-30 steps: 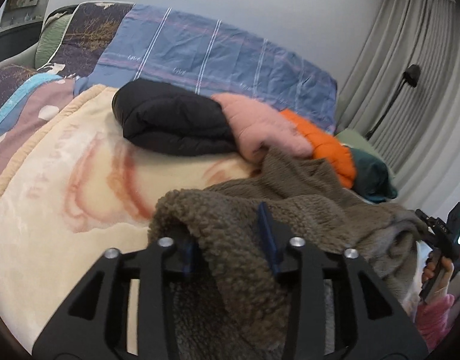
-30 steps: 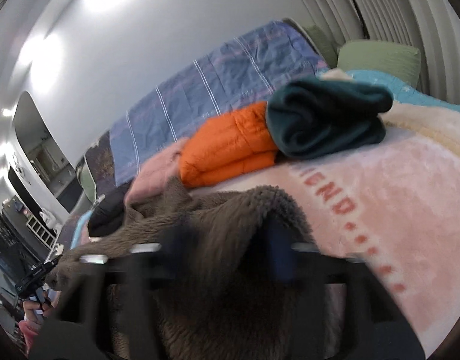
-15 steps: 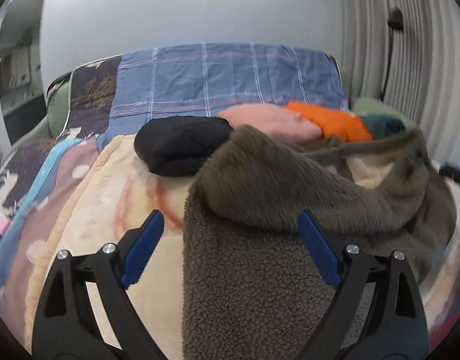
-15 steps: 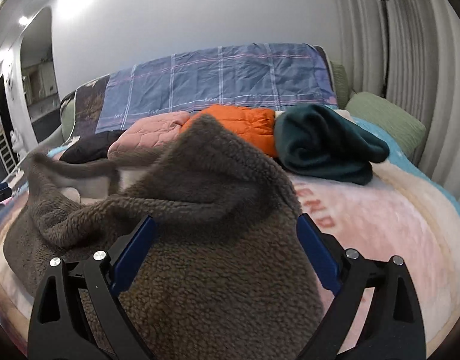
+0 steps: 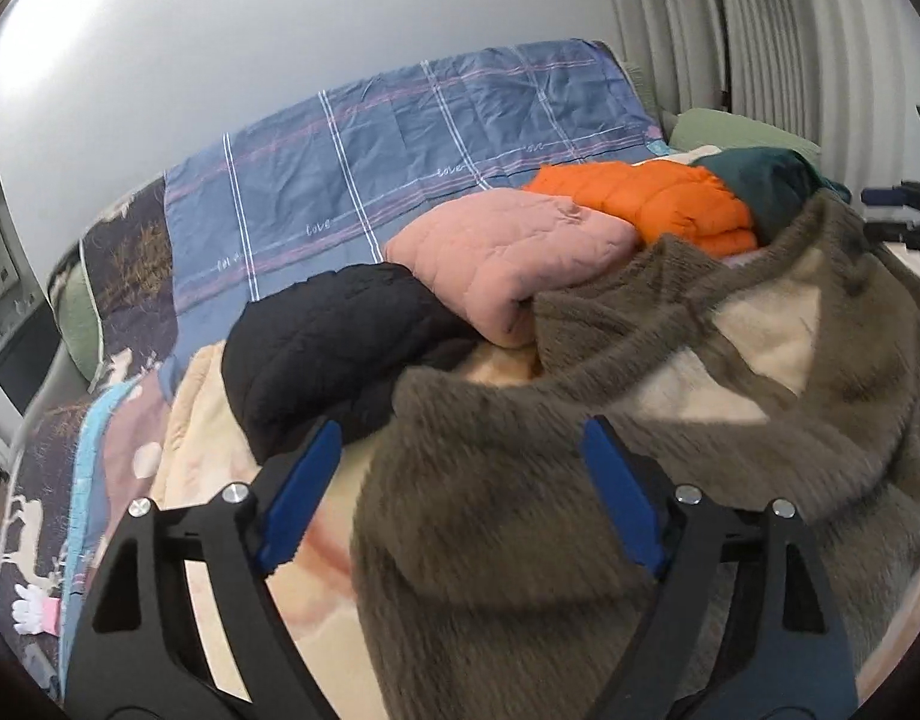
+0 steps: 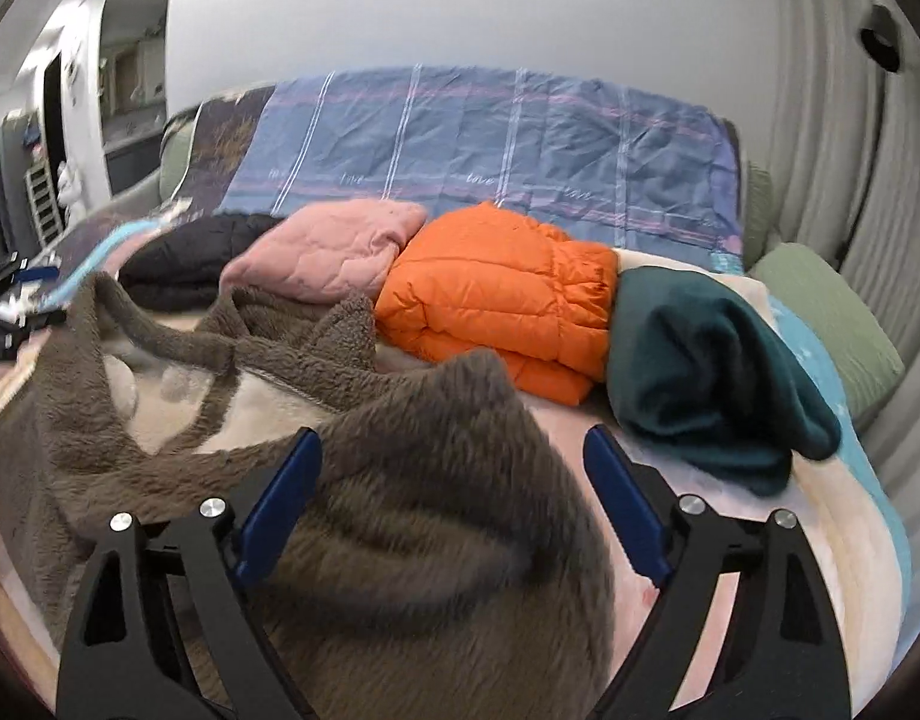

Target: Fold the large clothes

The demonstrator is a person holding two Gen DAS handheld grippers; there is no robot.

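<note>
Fleece coat [image 6: 436,540] beside folded jackets [image 6: 496,288]

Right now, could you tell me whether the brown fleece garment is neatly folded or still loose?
Still loose: the brown fleece garment lies bunched and rumpled, its pale lining showing.

Left gripper [image 5: 460,480] pointed downward, blue fingers [image 5: 301,483] spread wide, jaws closing, fleece between them, pads not pressing. Right gripper [image 6: 454,492] likewise tilted down, fingers [image 6: 625,510] wide, jaws closing, nothing clamped.
</note>
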